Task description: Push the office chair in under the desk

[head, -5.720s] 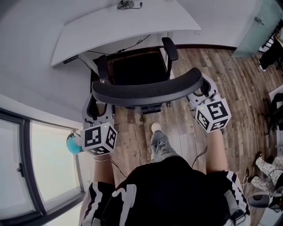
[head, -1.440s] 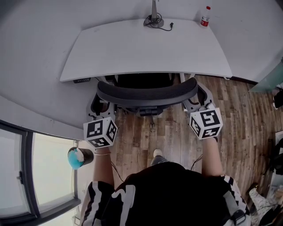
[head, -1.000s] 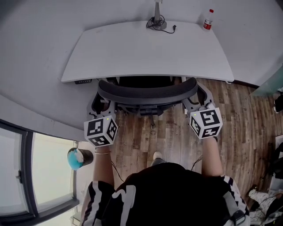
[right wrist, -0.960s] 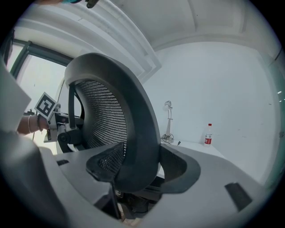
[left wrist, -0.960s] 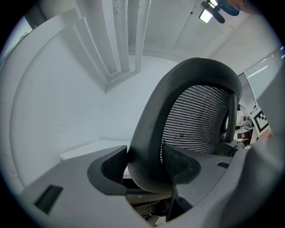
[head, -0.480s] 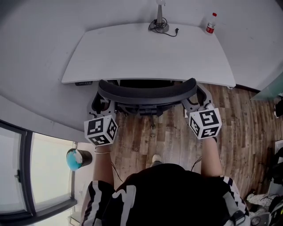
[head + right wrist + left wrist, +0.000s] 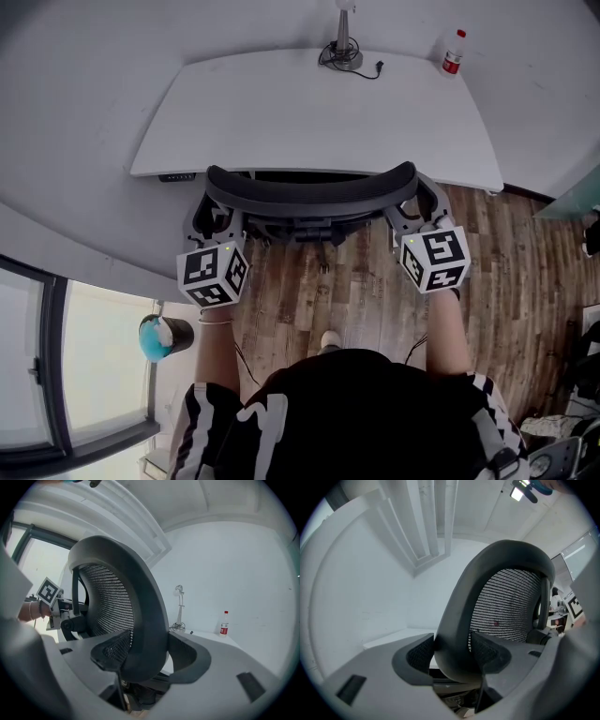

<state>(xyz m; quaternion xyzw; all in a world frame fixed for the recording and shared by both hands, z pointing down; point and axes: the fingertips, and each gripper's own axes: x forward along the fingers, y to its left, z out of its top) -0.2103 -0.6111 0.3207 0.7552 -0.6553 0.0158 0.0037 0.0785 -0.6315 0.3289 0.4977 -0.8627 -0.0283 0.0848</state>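
The wood floor fills the lower part of the head view, and the white desk lies at 12 o'clock from the person. The chair stands at the desk's near edge. Its seat is out of sight under the top, and only the curved backrest and a little of the frame behind it show. The backrest touches the desk edge or is just beside it; I cannot tell which.

The left claw is clamped on the backrest rim at its 9 o'clock end, and the right claw is clamped on the rim at the 3 o'clock end. Each claw's own view shows the dark rim filling the gap between the jaws.

On the desk, a cabled stand is at 12 o'clock by the far edge and a small bottle at 1 o'clock.

In my judgement the push is almost finished. What is left is perhaps a last small shove, and then to release the rim.
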